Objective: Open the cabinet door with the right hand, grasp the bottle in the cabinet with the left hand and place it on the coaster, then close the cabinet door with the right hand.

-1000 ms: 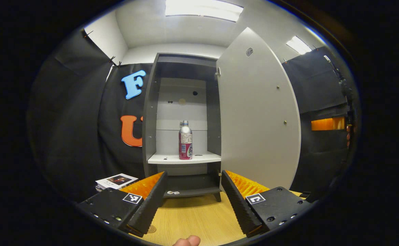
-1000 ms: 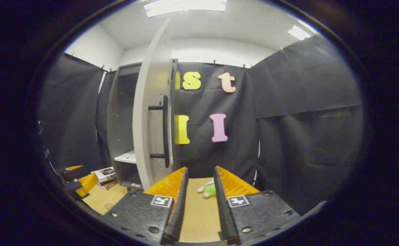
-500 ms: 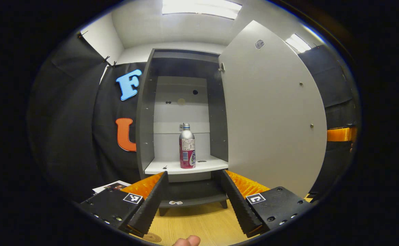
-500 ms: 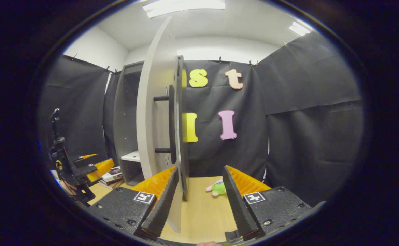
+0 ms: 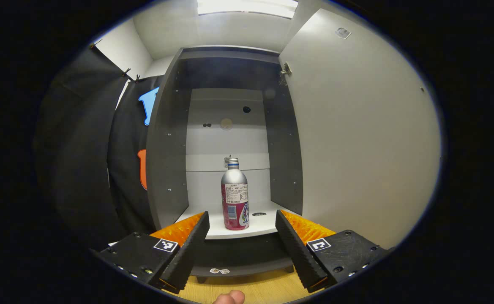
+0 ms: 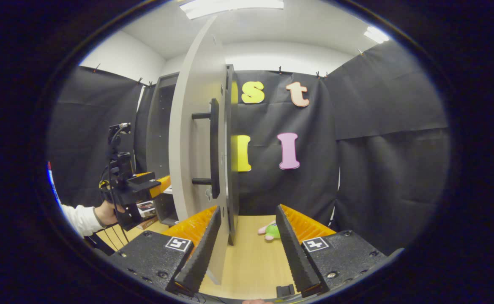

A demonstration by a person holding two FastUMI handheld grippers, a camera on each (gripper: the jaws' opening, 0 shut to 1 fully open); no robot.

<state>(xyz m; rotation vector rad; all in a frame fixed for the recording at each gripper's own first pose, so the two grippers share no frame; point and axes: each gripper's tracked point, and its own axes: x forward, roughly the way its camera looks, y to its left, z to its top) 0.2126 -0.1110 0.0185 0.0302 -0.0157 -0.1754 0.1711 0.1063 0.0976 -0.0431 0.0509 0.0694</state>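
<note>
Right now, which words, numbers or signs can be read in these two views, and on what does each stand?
No text is legible.
Bottle label: print too small to read.
Sticker on the cabinet door: too blurred to read.
Left gripper and right gripper: square coded markers, no words.

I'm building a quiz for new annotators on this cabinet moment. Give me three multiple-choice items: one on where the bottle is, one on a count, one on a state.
1. Where does the bottle stand?
A. on the white shelf inside the cabinet
B. on the table
C. between closed fingers

2. How many bottles are on that shelf?
A. three
B. two
C. one

3. How is the cabinet door?
A. shut
B. swung open
C. taken off

Key: 1 A, the bottle is upright on the shelf, ahead of the open left gripper; 2 C, it stands alone; 3 B, the door hangs open, its handle beyond the open right gripper.
</note>
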